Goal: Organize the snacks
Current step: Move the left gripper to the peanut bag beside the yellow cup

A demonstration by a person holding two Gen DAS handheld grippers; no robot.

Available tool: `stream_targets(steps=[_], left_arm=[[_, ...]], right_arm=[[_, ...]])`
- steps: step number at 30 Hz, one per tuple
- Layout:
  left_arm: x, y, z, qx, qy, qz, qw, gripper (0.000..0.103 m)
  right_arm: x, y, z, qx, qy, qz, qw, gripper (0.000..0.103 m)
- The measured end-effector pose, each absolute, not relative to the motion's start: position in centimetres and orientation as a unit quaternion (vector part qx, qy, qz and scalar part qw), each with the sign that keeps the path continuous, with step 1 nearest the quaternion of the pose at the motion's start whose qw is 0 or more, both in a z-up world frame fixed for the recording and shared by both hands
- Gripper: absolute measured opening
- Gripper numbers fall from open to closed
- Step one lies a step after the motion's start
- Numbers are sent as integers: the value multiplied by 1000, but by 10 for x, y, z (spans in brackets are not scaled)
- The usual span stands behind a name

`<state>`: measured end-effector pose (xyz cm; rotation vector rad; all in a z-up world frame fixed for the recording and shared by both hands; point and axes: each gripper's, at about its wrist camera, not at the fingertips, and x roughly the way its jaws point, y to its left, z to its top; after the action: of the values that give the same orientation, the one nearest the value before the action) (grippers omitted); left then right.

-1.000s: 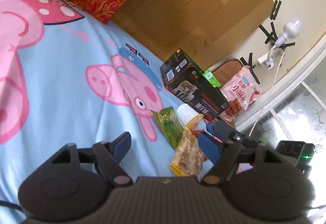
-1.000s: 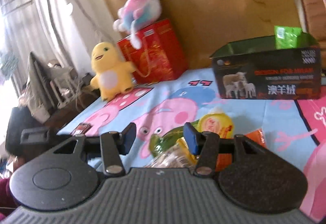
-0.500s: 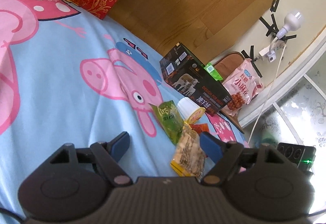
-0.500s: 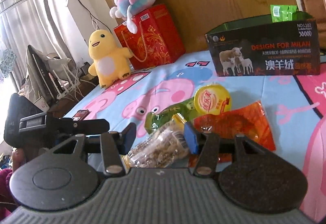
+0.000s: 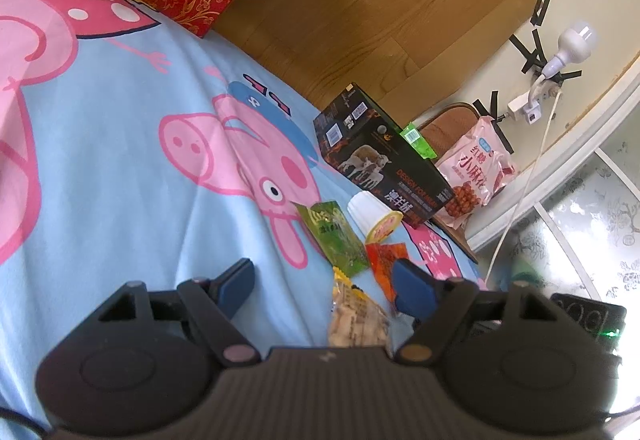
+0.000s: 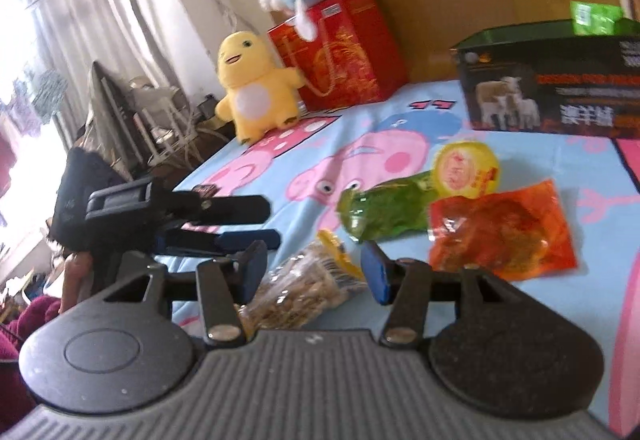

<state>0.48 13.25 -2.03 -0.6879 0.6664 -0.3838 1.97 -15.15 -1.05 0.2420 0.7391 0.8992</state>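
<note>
Working across the cartoon bedsheet, we judge this the reach-and-pick step: the dark box stands beyond the loose snacks. Our right gripper straddles the clear cracker packet, jaws apart, unpinched. Our left gripper gapes empty. Next: close, lift, carry boxward.

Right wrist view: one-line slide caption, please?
Open right gripper over a clear nut packet, beside green and orange pouches, near the sheep-print box.
</note>
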Motion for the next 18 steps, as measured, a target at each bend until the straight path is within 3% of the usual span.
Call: stream_targets(steps=[18], left_arm=[[4, 132, -20, -326, 320, -185, 870, 81]], right_arm=[[6, -151, -13, 94, 354, 434, 823, 62]])
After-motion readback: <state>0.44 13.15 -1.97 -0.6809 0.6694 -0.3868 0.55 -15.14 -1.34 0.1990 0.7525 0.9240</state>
